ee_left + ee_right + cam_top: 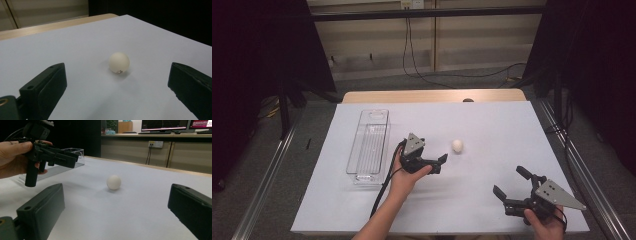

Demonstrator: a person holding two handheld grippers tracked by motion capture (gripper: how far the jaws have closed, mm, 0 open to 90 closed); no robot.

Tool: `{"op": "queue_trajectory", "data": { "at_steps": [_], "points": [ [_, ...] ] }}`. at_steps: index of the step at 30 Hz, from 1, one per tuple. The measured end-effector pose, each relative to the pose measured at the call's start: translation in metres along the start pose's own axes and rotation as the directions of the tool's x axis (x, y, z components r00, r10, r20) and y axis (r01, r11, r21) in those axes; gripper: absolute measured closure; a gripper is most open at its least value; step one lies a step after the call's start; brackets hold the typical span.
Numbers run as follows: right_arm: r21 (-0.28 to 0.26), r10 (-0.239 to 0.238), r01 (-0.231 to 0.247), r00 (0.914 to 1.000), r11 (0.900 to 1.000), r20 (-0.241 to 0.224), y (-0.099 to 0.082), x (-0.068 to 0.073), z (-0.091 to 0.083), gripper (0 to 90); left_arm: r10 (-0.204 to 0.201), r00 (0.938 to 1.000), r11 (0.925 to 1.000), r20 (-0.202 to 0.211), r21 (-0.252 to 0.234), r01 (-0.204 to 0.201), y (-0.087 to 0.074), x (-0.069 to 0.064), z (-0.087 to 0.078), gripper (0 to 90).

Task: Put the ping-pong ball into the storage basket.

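While bin (pixel 370 142) holds nothing | ball (pixel 457 145) on table | left gripper (pixel 436 161) gaping

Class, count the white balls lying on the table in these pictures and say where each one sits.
1. The white ball rests on the white table cover, just ahead of the open left gripper, right of the clear plastic tray. Nothing suggests another hidden.

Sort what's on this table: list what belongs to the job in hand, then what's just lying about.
In the job:
white ball
left claw, open, nearest the ball
clear plastic tray, likely where the ball goes

Lying about:
right claw, open, held back
wall cable
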State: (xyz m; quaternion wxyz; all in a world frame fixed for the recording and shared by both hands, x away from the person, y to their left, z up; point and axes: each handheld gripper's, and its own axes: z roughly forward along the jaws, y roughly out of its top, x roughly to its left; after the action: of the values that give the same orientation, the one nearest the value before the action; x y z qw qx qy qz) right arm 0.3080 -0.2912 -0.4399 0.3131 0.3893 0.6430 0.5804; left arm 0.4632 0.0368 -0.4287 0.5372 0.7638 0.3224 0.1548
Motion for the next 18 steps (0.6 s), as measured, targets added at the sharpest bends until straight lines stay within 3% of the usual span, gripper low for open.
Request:
{"op": "queue_trajectory", "data": {
  "at_steps": [18],
  "points": [
    [0.001, 0.001, -0.001, 1.0000, 1.0000, -0.003, -0.0001, 0.0005, 0.0006, 0.3, 0.010, 0.9999, 0.9997, -0.004, 0.021, -0.010, 0.0076, 0.0007, 0.0077, 2.3]
  ]
}}
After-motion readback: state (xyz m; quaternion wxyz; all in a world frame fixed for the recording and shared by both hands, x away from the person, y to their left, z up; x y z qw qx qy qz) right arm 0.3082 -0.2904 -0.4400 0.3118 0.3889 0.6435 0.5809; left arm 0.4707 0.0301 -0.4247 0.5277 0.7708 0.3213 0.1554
